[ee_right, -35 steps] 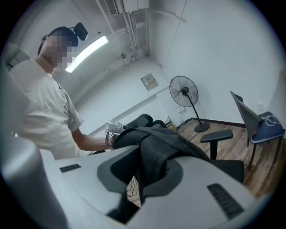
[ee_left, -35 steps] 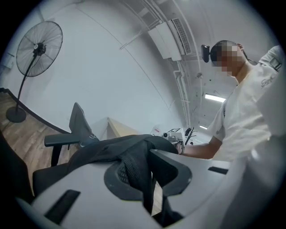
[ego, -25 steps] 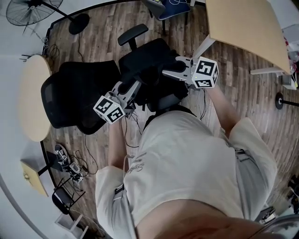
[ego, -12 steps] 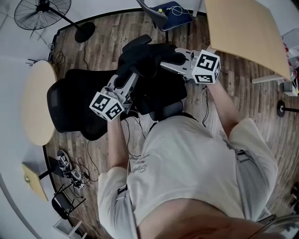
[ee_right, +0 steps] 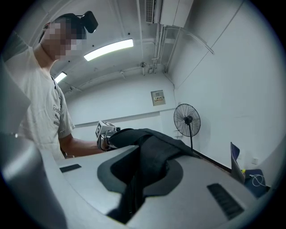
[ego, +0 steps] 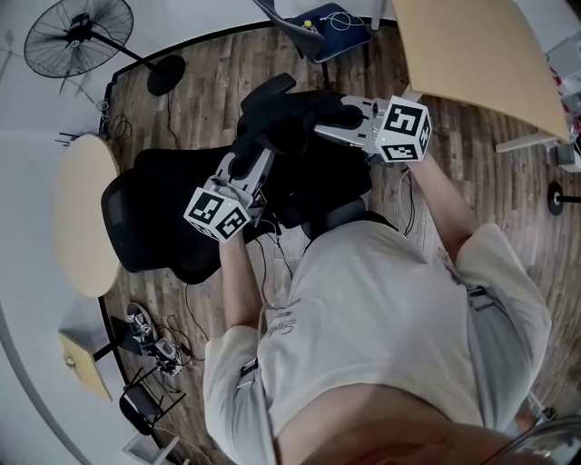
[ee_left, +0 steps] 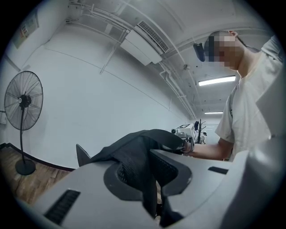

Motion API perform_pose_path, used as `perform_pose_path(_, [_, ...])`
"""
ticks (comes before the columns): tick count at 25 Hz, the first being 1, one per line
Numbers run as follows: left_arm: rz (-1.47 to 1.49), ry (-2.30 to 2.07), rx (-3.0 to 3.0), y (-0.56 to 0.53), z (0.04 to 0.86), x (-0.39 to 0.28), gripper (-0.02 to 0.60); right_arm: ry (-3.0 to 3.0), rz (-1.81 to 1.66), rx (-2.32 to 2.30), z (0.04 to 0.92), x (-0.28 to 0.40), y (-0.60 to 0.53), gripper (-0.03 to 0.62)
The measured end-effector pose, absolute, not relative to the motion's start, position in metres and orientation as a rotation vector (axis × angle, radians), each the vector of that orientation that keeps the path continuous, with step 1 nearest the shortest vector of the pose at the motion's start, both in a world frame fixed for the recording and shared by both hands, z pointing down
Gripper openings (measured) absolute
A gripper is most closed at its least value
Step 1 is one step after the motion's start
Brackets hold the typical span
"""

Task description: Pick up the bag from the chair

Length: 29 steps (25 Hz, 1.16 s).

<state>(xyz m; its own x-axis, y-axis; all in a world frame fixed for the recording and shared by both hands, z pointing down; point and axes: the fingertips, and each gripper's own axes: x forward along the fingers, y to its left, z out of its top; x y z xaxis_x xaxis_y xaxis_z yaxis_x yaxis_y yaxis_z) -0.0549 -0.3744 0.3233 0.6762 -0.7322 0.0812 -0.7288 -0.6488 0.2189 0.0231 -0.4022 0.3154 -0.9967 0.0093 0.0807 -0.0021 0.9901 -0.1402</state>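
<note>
A black bag [ego: 292,116] hangs in the air between my two grippers, above the black office chair [ego: 154,222]. My left gripper [ego: 243,165] is shut on one side of the bag's fabric, with a dark fold pinched between its jaws [ee_left: 154,197]. My right gripper [ego: 343,116] is shut on the other side, and black cloth [ee_right: 154,154] is draped over and clamped between its jaws. The rest of the bag sags below, partly hiding the chair seat. Each gripper view shows the other gripper across the bag.
A standing fan [ego: 77,32] is at the far left. A round table [ego: 82,213] is beside the chair, and a wooden desk [ego: 481,54] is at the upper right. A blue seat [ego: 334,18] stands beyond the bag. Cables and small items [ego: 150,336] lie on the floor.
Both grippers have risen and drawn away from the chair with the bag held between them. The bag now hangs higher over the seat.
</note>
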Motion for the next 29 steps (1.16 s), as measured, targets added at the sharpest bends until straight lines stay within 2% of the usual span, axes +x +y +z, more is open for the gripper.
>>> perform_pose_path(29, [0.026, -1.161, 2.611, -0.375, 0.344, -0.051, 0.055, -3.023, 0.235, -0.006, 0.335, 0.025, -0.406, 0.025])
